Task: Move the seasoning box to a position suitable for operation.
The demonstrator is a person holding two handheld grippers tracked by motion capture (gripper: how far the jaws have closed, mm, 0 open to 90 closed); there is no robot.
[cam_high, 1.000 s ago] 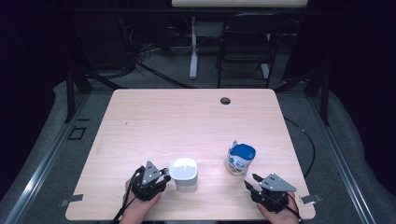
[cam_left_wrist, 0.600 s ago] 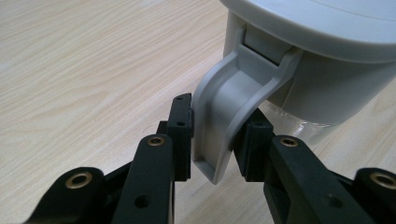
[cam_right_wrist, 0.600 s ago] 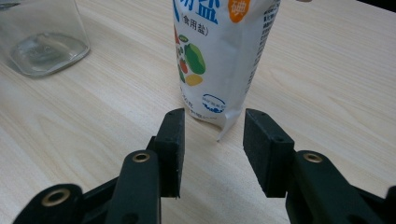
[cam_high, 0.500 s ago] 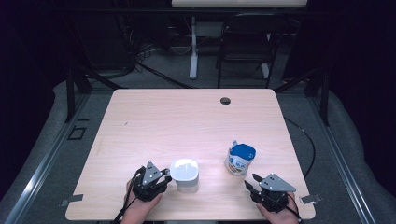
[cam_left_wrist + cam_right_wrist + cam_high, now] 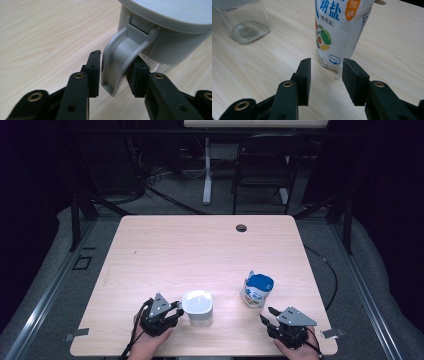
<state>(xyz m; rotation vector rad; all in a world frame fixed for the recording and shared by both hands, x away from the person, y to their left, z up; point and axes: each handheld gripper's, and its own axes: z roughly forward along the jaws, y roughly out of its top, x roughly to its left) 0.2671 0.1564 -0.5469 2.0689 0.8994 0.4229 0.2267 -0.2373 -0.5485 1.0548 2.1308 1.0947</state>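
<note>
Handle [image 5: 120,57] of the grey-lidded clear jar [image 5: 197,307] sits between the two black jaws of the left hand-held gripper [image 5: 172,312], which have just been opening; in the left gripper view a thin gap shows beside the left pad, and the right pad lies behind the handle, so contact there cannot be told. The jar stands upright near the front edge of the tabletop [image 5: 200,250], just right of that hand-held gripper. The right hand-held gripper [image 5: 265,319] rests low near the front right, jaws apart with nothing between them. The blue-and-white salt pouch [image 5: 257,290] stands upright just beyond its tips, not touching.
</note>
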